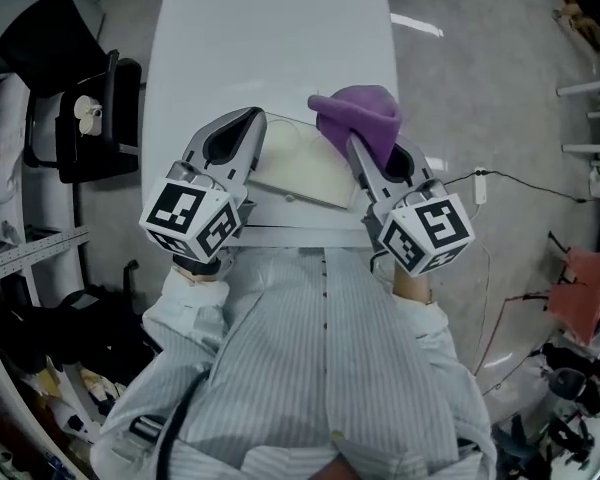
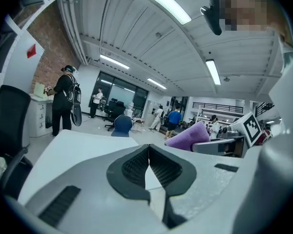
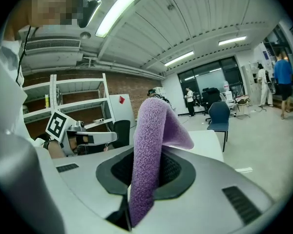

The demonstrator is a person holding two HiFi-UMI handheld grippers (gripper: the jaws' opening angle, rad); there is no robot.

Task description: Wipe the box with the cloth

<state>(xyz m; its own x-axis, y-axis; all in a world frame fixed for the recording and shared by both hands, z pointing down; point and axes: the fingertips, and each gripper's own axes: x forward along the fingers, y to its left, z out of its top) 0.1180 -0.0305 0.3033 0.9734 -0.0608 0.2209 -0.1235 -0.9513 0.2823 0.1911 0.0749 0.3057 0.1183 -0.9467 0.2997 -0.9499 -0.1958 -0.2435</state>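
A flat cream box (image 1: 302, 168) lies on the white table (image 1: 270, 38), close to the person's chest. My right gripper (image 1: 355, 146) is shut on a purple fleecy cloth (image 1: 360, 116), which bulges up over the box's far right corner. In the right gripper view the cloth (image 3: 151, 145) stands up from between the pads of that gripper (image 3: 141, 179). My left gripper (image 1: 252, 120) hovers over the box's left edge. In the left gripper view its jaws (image 2: 149, 152) meet with nothing between them, and the cloth (image 2: 191, 135) shows to the right.
A black office chair (image 1: 80, 108) stands left of the table. White shelving (image 1: 595, 118), a floor cable (image 1: 520, 183) and a red item (image 1: 585, 278) are on the right. Several people (image 2: 63, 99) and a blue chair (image 3: 219, 116) are far off.
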